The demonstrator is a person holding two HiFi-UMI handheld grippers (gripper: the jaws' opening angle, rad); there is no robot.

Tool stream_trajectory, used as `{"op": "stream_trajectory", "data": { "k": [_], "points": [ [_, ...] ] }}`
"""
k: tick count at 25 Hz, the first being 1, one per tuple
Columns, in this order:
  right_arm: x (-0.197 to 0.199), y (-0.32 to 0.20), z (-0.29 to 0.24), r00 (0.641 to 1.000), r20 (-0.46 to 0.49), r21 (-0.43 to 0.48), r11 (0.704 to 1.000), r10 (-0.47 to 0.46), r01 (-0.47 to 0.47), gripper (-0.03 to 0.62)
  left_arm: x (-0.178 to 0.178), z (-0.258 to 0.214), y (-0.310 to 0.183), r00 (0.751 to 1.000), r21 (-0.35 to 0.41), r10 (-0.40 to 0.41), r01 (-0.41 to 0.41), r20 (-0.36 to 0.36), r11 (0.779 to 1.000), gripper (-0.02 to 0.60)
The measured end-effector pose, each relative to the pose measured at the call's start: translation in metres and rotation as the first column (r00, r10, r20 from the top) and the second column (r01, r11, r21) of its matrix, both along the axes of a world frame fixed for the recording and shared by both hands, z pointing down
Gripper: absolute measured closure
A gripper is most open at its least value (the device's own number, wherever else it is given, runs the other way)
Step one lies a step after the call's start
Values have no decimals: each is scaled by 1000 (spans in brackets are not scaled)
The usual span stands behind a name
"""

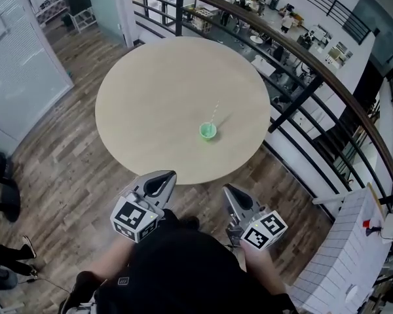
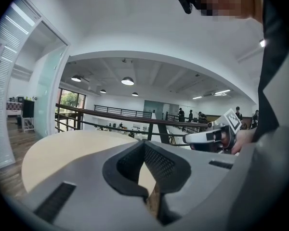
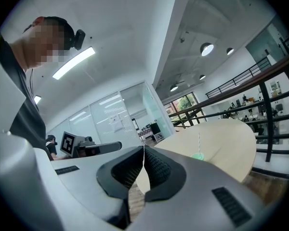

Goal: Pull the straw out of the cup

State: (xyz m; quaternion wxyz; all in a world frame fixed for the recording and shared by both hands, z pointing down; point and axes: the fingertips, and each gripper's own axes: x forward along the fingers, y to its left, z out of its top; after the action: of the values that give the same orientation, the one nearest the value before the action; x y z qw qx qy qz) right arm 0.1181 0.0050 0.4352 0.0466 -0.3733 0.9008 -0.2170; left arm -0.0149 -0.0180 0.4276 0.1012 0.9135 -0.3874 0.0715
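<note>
Approach is judged unfinished: left hand-held gripper (image 1: 160, 183) and right hand-held gripper (image 1: 236, 198) are held closed, empty, short of the bench (image 1: 150, 110), where the straw (image 1: 213, 114) is stood in the cup (image 1: 207, 131), well apart.

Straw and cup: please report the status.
Left gripper and right gripper shut, empty, short of the table. Straw stands in green cup, untouched. Nothing in the way.

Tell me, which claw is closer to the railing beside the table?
Right. The right claw is held on the side where the railing runs past. The left claw is on the person's other side, farther from it.
</note>
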Motion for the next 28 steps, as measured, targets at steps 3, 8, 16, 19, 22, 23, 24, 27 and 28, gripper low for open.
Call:
{"op": "stream_trajectory", "data": {
  "k": [3, 8, 16, 19, 22, 23, 24, 27, 28],
  "points": [
    [-2, -21, 4, 1000, -2, -14, 1000, -1, 1, 571, -3, 0, -22, 1000, -3, -4, 4, -6, 1000, 574],
    [-16, -65, 7, 1000, -15, -19, 1000, 9, -9, 571, -16, 5, -66, 1000, -11, 6, -6, -22, 1000, 574],
    [-38, -134, 0, 997, -61, -13, 999, 51, -52, 569, -38, -1, -130, 996, 7, 76, -76, -36, 997, 574],
    [-45, -155, -7, 996, -60, -10, 997, 73, -73, 569, -45, 1, -150, 995, -1, 92, -93, -32, 996, 574],
    [-46, -167, -5, 994, -72, -22, 996, 81, -83, 569, -46, 5, -165, 994, -11, 103, -104, -43, 995, 574],
    [-47, -172, -3, 994, -76, -28, 996, 80, -82, 569, -47, 6, -170, 993, -12, 105, -106, -46, 994, 574],
    [-48, -177, -1, 994, -79, -33, 996, 78, -81, 569, -48, 7, -176, 993, -12, 106, -107, -48, 994, 574],
    [-46, -195, 5, 994, -84, -39, 996, 72, -76, 569, -45, 13, -195, 993, -17, 107, -108, -54, 994, 574],
    [-44, -200, 6, 994, -84, -41, 996, 70, -74, 569, -42, 15, -200, 993, -20, 107, -108, -55, 994, 574]
  ]
}}
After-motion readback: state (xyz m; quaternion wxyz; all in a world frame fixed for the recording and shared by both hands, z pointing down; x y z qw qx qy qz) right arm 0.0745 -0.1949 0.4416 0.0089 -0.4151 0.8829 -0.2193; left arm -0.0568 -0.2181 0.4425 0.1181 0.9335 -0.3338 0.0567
